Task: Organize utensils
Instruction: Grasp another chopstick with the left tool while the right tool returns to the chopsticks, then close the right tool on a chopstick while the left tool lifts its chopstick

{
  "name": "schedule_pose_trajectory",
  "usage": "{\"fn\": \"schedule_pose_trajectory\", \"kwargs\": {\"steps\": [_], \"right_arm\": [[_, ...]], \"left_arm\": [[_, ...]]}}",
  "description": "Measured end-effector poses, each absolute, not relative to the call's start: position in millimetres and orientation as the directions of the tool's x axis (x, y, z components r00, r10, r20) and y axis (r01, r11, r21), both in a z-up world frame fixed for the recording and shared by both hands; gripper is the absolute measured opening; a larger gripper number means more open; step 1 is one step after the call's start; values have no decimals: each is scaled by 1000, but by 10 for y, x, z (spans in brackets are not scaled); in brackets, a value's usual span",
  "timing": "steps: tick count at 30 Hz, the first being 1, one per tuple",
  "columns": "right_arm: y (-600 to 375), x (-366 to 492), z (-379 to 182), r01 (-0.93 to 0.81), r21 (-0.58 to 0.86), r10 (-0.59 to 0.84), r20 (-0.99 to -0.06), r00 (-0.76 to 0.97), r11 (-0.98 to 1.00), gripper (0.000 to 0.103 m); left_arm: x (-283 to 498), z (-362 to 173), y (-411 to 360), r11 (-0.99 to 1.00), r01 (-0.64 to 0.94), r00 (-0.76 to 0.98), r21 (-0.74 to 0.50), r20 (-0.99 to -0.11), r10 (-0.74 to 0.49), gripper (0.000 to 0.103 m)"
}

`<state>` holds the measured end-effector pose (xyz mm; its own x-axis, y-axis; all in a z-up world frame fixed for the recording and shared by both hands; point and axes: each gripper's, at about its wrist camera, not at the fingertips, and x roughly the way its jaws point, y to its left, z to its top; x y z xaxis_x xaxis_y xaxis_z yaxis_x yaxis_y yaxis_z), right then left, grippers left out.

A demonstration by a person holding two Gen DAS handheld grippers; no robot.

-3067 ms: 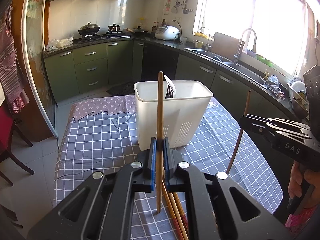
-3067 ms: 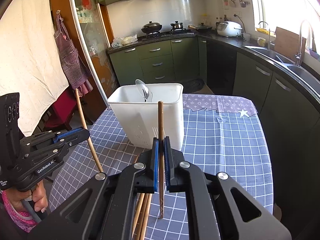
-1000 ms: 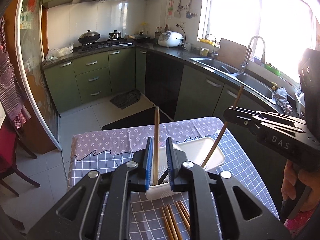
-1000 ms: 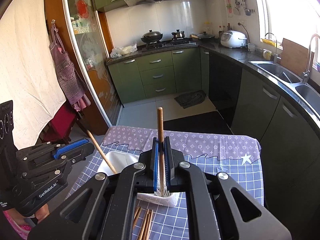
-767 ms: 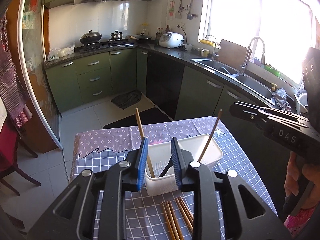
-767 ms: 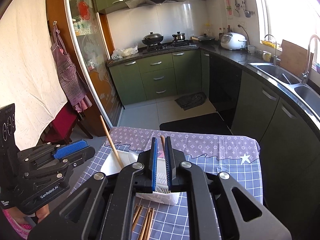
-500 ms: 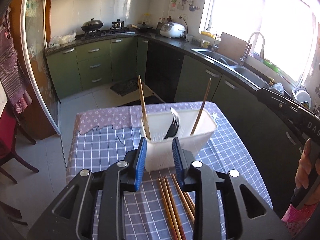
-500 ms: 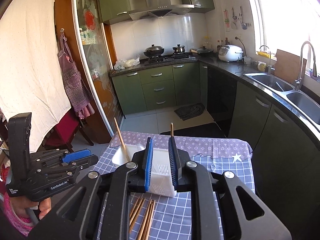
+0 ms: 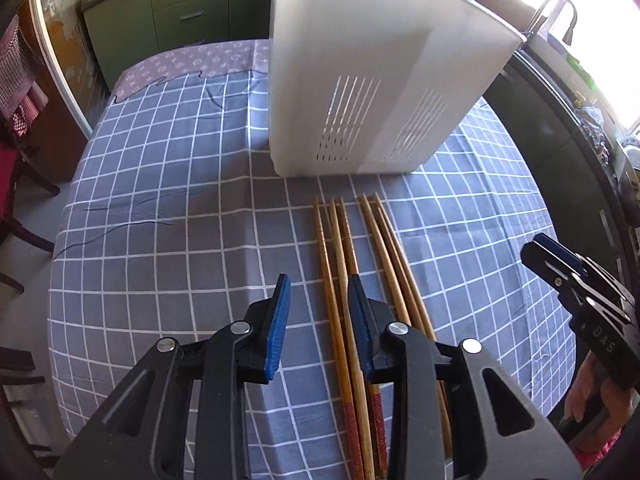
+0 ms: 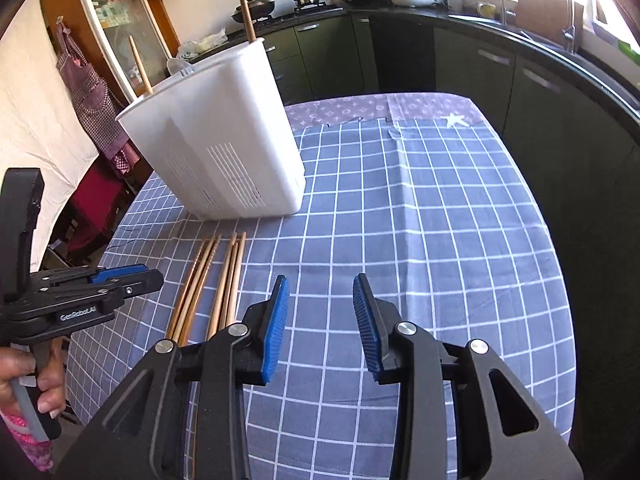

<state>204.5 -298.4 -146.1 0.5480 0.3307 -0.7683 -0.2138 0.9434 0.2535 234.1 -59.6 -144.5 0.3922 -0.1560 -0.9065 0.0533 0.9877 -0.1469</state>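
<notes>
Left wrist view: left gripper parted, empty, over loose chopsticks lying touching on the surface before the white bin. Right gripper opening, empty. Risk: pinching several sticks together, or scattering neighbours.

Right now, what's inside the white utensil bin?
Two wooden chopsticks and a pale spoon poke above the rim of the white bin. Its opaque walls hide their lower parts and anything else inside.
</notes>
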Motion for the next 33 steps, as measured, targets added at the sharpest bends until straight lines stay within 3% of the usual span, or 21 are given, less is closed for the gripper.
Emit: {"fn": "schedule_pose_trajectory", "kwargs": {"steps": [21, 22, 23, 33], "right_arm": [[-3076, 2046, -1672, -195, 330, 383, -772, 508, 924, 37], [-3077, 2039, -1673, -195, 330, 383, -772, 507, 924, 37], [-3075, 2036, -1676, -195, 330, 383, -773, 505, 924, 37], [-2962, 2073, -1641, -220, 318, 387, -784, 486, 922, 39]], "left_arm": [[2519, -1679, -882, 997, 57, 341, -47, -938, -64, 18], [2522, -1678, -907, 997, 59, 344, -48, -937, -66, 17], [2524, -1677, -898, 996, 59, 344, -60, -936, -77, 7], [2442, -1491, -618, 990, 36, 418, -136, -898, -138, 6]]}}
